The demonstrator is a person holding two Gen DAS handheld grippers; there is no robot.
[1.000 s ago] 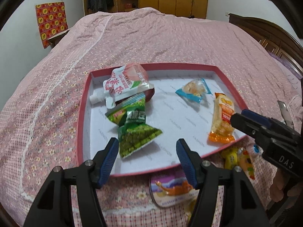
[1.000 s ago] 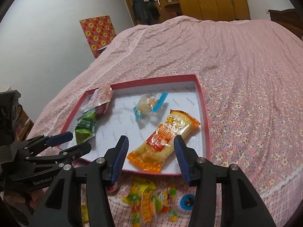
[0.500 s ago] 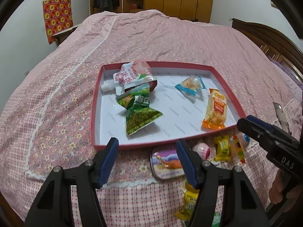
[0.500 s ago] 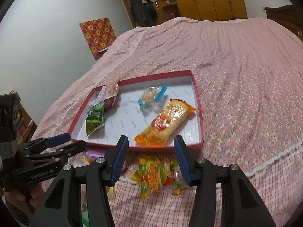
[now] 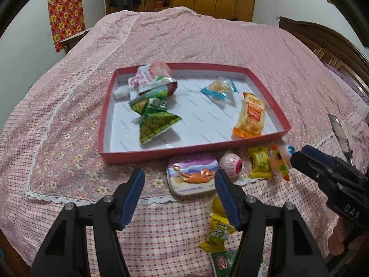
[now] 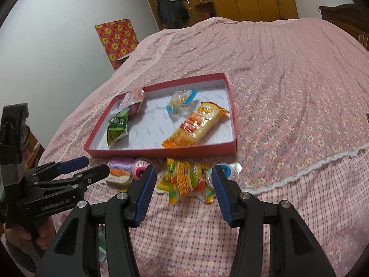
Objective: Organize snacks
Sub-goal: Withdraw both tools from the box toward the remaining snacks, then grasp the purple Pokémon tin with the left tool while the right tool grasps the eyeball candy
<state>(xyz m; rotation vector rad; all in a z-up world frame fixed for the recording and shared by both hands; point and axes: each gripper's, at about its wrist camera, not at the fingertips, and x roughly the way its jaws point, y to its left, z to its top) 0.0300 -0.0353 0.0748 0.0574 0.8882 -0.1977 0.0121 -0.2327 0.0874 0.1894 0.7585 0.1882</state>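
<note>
Snacks lie partly sorted: the red tray point(image 5: 265, 87) on the bed already holds four packets; the tin point(image 5: 192, 176), eyeball candies and yellow wrappers wait just before its near rim; left gripper point(image 5: 178, 184) and right gripper point(image 6: 183, 180) both hover part-open, empty.

Red tray point(image 5: 105, 115) flat on the pink bed, holding a pink pouch point(image 5: 147, 79), green packets point(image 5: 153, 121), a blue-edged snack point(image 5: 219, 88) and a long orange bag point(image 5: 251, 115). Just outside its near edge: picture tin point(image 5: 192, 176), eyeball candy point(image 5: 230, 165), yellow sweets point(image 5: 259, 165).
</note>
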